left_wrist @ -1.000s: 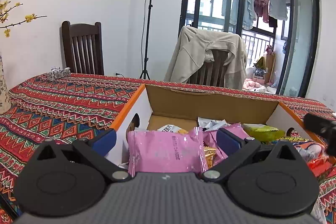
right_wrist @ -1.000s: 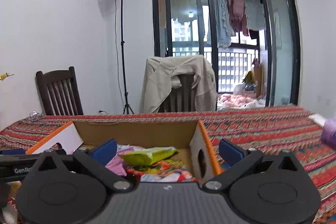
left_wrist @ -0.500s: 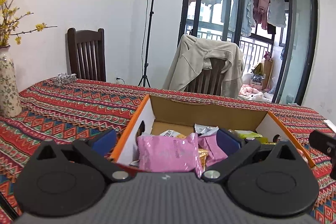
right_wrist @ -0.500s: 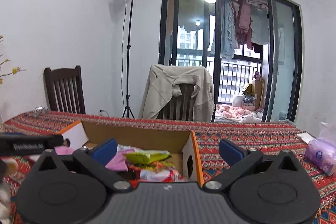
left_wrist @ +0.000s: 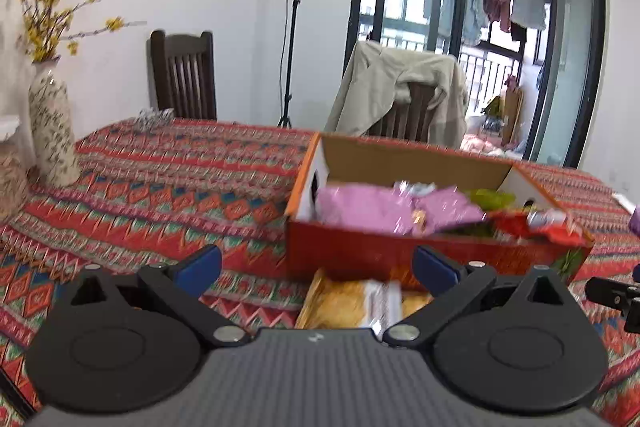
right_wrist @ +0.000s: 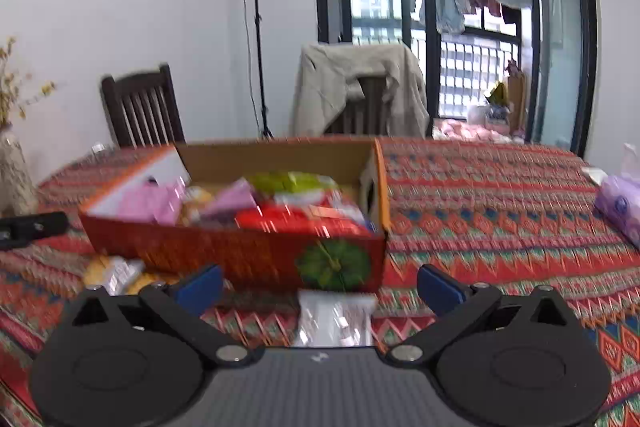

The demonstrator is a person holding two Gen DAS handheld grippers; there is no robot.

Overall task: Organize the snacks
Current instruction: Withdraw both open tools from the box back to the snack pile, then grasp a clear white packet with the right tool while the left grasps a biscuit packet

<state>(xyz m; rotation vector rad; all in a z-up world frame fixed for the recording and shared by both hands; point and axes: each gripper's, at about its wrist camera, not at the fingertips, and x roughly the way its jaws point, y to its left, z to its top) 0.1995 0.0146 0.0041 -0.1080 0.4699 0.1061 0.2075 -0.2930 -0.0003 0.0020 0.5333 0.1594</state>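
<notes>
An open red and orange cardboard box [left_wrist: 400,251] [right_wrist: 256,251] stands on the patterned tablecloth, holding several snack packs: pink [left_wrist: 360,207], green [left_wrist: 488,197] and red [left_wrist: 532,223]. A yellow snack pack [left_wrist: 352,301] lies on the cloth just in front of the box, between the blue fingertips of my left gripper [left_wrist: 316,269], which is open. A white snack pack [right_wrist: 336,319] lies before the box between the fingertips of my right gripper [right_wrist: 320,285], also open. The yellow pack [right_wrist: 116,273] shows at the left in the right wrist view.
A patterned vase [left_wrist: 52,131] with yellow flowers stands at the table's left. A purple tissue pack [right_wrist: 620,207] lies at the right. Two chairs [left_wrist: 184,75] stand behind the table, one draped with a beige jacket [left_wrist: 396,87]. The other gripper's black finger [right_wrist: 32,225] juts in.
Both grippers have pulled back and up from over the box. The box's front wall and the yellow and white packs on the cloth have come into view.
</notes>
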